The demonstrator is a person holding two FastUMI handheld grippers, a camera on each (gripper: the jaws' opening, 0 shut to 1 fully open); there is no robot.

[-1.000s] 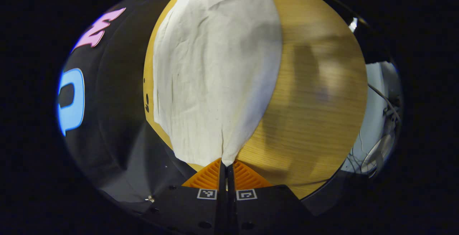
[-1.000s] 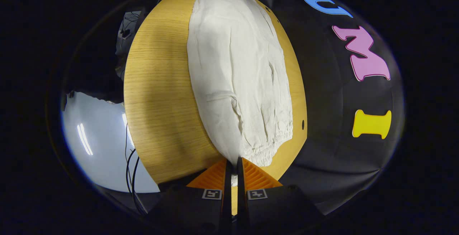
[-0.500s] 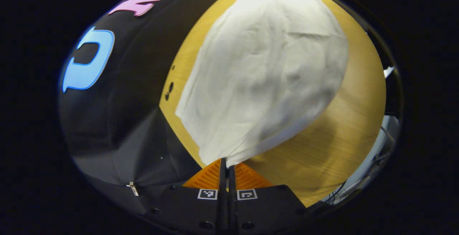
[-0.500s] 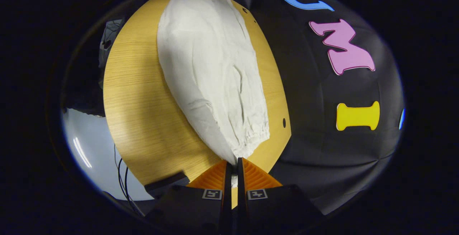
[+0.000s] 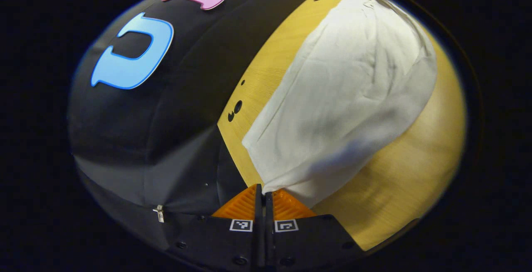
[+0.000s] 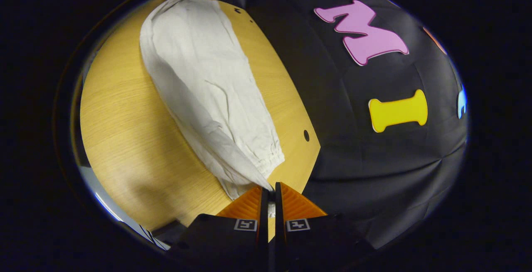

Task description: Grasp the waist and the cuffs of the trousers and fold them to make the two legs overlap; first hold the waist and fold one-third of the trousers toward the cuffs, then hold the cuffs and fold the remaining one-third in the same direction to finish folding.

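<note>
White trousers lie lengthwise on the round wooden table. In the left gripper view my left gripper is shut on a plain hemmed corner at the cuff end, and the cloth rises from the table to the fingers. The right gripper view shows the same trousers from the other end. There my right gripper is shut on a corner of the gathered elastic waist. The near long edge is lifted, and a fold of cloth hangs under it along the length.
The black cloth wall stands close behind the table's far edge. Small holes pierce the tabletop near that edge, and one hole shows beside the waist. Bare wood lies on the near side of the trousers.
Both grippers have carried their held corners up and toward the cloth wall. The near edge of the trousers has lifted and begun to turn over, and more wall shows in both views.
</note>
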